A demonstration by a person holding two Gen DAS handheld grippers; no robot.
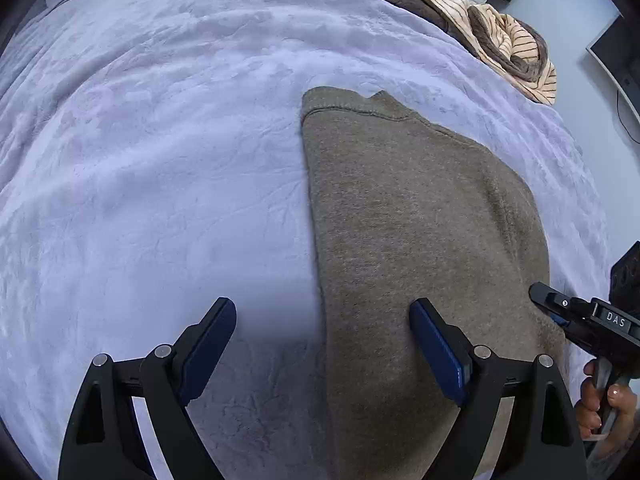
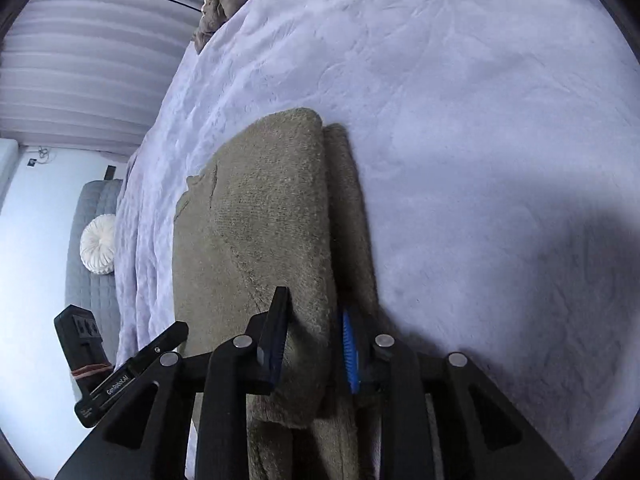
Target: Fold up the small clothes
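Observation:
A grey-brown knit sweater [image 1: 420, 240] lies folded lengthwise on a lavender fleece blanket [image 1: 160, 140]. My left gripper [image 1: 324, 320] is open, hovering over the sweater's left edge, one finger above the blanket and one above the knit. My right gripper [image 2: 316, 320] is shut on a thick folded layer of the sweater [image 2: 272, 220] near its near end. The right gripper also shows at the right edge of the left wrist view [image 1: 580, 320], held by a hand.
A pile of brown and striped cream clothes [image 1: 500, 40] lies at the blanket's far right corner. A monitor [image 1: 616, 60] stands beyond it. A grey quilted seat with a round white cushion [image 2: 98, 242] stands beside the bed, below pleated curtains [image 2: 92, 60].

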